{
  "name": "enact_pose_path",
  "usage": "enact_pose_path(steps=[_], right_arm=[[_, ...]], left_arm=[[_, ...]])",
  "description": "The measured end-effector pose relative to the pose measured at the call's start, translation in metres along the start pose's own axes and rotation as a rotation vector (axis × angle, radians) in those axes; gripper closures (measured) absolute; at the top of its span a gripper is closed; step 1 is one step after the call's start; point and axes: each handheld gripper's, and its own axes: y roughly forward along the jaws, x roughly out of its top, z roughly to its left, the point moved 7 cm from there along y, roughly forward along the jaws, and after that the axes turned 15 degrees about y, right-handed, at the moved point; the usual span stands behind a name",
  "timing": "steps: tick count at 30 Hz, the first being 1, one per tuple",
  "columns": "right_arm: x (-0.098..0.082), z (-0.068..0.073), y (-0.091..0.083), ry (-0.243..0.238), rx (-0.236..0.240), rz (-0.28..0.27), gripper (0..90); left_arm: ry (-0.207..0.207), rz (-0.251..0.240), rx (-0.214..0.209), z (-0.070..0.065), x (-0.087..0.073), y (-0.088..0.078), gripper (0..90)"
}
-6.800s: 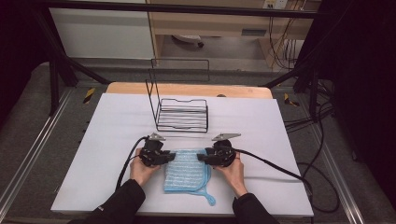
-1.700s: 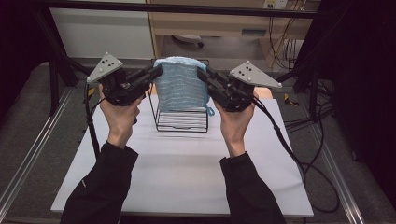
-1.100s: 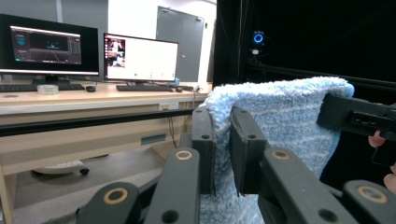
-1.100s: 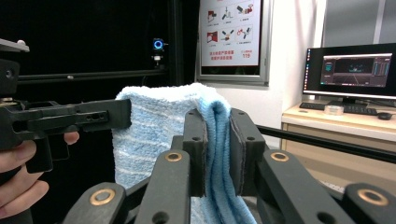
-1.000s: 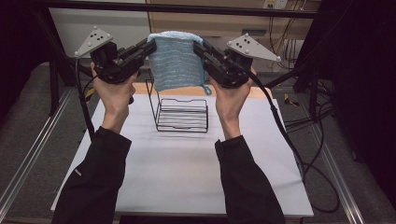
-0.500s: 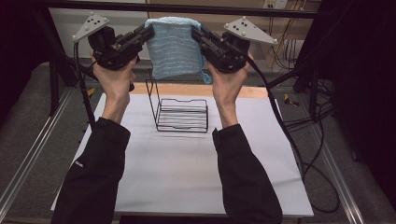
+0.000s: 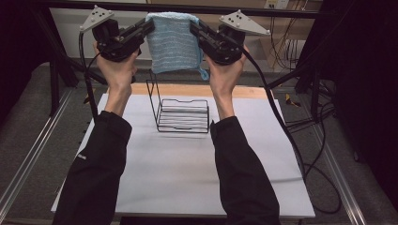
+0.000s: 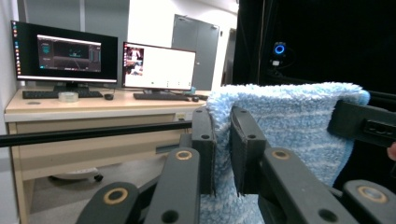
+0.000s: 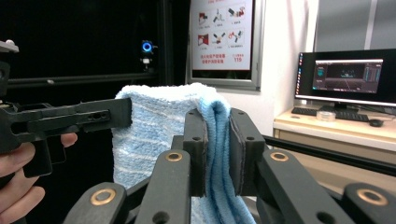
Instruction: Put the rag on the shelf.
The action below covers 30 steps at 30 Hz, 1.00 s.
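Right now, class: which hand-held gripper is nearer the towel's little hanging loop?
Right. The right hand-held gripper grips the towel corner directly above the loop; the left hand-held gripper pinches the opposite top corner.

The blue towel (image 7: 172, 44) is a fluffy light-blue terry cloth with faint paler stripes, folded over double and hanging in the air high above the table. Its top edge is stretched level and pinched at both upper corners, and the rest drapes straight down. A small loop tag dangles at its lower right corner.
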Motion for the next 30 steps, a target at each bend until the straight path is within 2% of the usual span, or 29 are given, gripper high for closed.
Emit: enact_pose_path(steps=[2, 4, 10, 16, 18, 22, 25, 28, 30], right_arm=[[-0.003, -0.003, 0.003, 0.006, -0.008, 0.011, 79.3], [-0.006, -0.005, 0.006, 0.012, -0.012, 0.021, 79.4], [-0.017, -0.014, 0.013, 0.026, -0.029, 0.041, 79.4], [-0.028, -0.026, 0.016, 0.043, -0.044, 0.066, 79.3], [-0.028, -0.027, 0.016, 0.06, -0.044, 0.067, 79.4], [-0.029, -0.028, 0.014, 0.056, -0.046, 0.071, 79.4], [-0.031, -0.031, 0.013, 0.072, -0.047, 0.071, 79.3], [-0.035, -0.035, 0.013, 0.063, -0.061, 0.085, 79.4], [-0.039, -0.04, 0.01, 0.062, -0.066, 0.09, 79.4]], left_arm=[[-0.004, 0.006, -0.002, 0.003, -0.004, 0.004, 80.7], [-0.03, 0.005, -0.009, 0.004, -0.009, 0.007, 80.6], [-0.02, 0.045, -0.003, 0.008, -0.023, 0.016, 80.7], [0.014, 0.084, -0.014, 0.01, -0.033, 0.022, 80.6], [0.004, 0.076, -0.02, 0.008, -0.031, 0.021, 80.7], [0.022, 0.08, -0.023, 0.005, -0.028, 0.019, 80.6], [0.011, 0.085, -0.028, 0.003, -0.032, 0.021, 80.7], [0.034, 0.095, -0.032, -0.001, -0.039, 0.023, 80.6], [0.028, 0.087, -0.041, -0.003, -0.042, 0.023, 80.7]])
